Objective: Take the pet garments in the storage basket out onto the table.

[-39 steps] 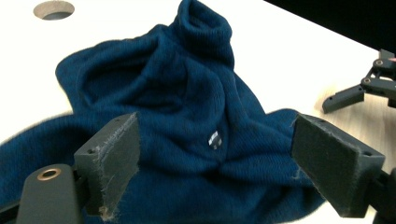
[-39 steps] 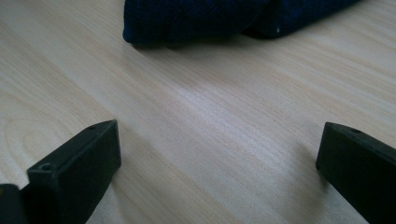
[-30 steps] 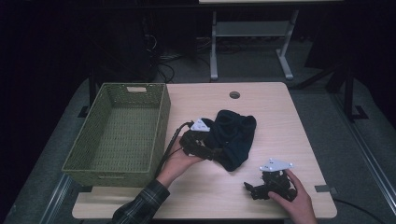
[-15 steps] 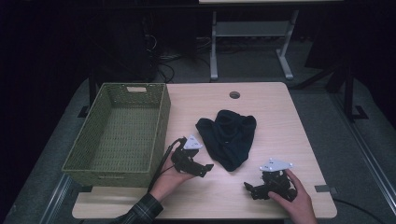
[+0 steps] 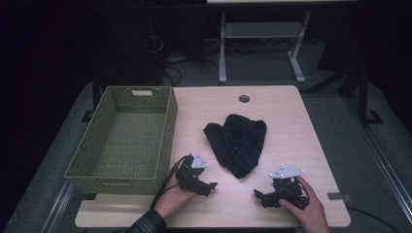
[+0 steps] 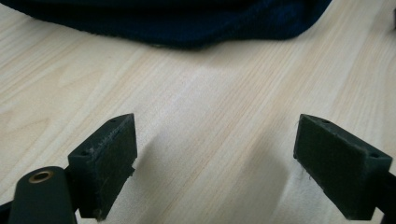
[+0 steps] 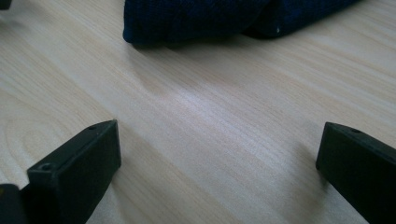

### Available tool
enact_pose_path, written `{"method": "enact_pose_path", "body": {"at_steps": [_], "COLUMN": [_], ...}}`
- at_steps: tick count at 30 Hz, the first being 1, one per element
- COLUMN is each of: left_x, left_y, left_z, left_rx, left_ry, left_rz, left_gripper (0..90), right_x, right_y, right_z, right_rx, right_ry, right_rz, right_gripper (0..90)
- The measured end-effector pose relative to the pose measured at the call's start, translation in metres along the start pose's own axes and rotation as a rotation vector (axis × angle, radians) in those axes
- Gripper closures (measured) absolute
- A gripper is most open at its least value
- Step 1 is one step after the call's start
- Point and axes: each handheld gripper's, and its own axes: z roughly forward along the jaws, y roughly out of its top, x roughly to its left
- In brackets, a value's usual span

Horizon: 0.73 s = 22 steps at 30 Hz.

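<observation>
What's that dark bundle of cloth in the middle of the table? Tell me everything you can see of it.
The cloth is a dark navy, knitted-looking piece, crumpled into a loose heap that narrows toward the person. It lies flat on the pale wooden table, to the right of the green woven basket and apart from it. Neither gripper touches it: the left gripper and right gripper rest just short of it, jaws open.

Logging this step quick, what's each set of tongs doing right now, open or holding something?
Left tongs: open, holding nothing, over bare table.
Right tongs: open, holding nothing; dark cloth lies ahead.
</observation>
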Motion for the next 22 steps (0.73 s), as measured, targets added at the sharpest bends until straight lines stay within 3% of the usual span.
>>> {"method": "enact_pose_path", "body": {"at_steps": [2, 6, 8, 11, 22], "left_x": [-0.002, -0.001, -0.001, 0.0, 0.0], "left_y": [-0.003, -0.006, -0.011, -0.015, -0.015], "left_z": [0.004, 0.004, 0.005, 0.005, 0.005], "left_rx": [0.013, -0.007, -0.057, -0.088, -0.087], "left_ry": [0.012, 0.013, 0.011, 0.008, 0.008], "left_rz": [0.014, 0.001, 0.001, 0.003, -0.001], "left_gripper": [12.8, 12.7, 12.6, 12.8, 12.8], "right_x": [0.0, 0.0, 0.0, 0.0, 0.0], "right_y": [0.0, 0.0, 0.0, 0.0, 0.0], "right_z": [0.0, 0.0, 0.0, 0.0, 0.0], "right_rx": [0.001, -0.001, -0.001, -0.001, 0.0], "right_ry": [0.0, 0.001, 0.002, 0.002, 0.002], "right_rz": [0.001, -0.003, -0.003, -0.003, -0.003], "right_gripper": [0.0, 0.0, 0.0, 0.0, 0.0]}}
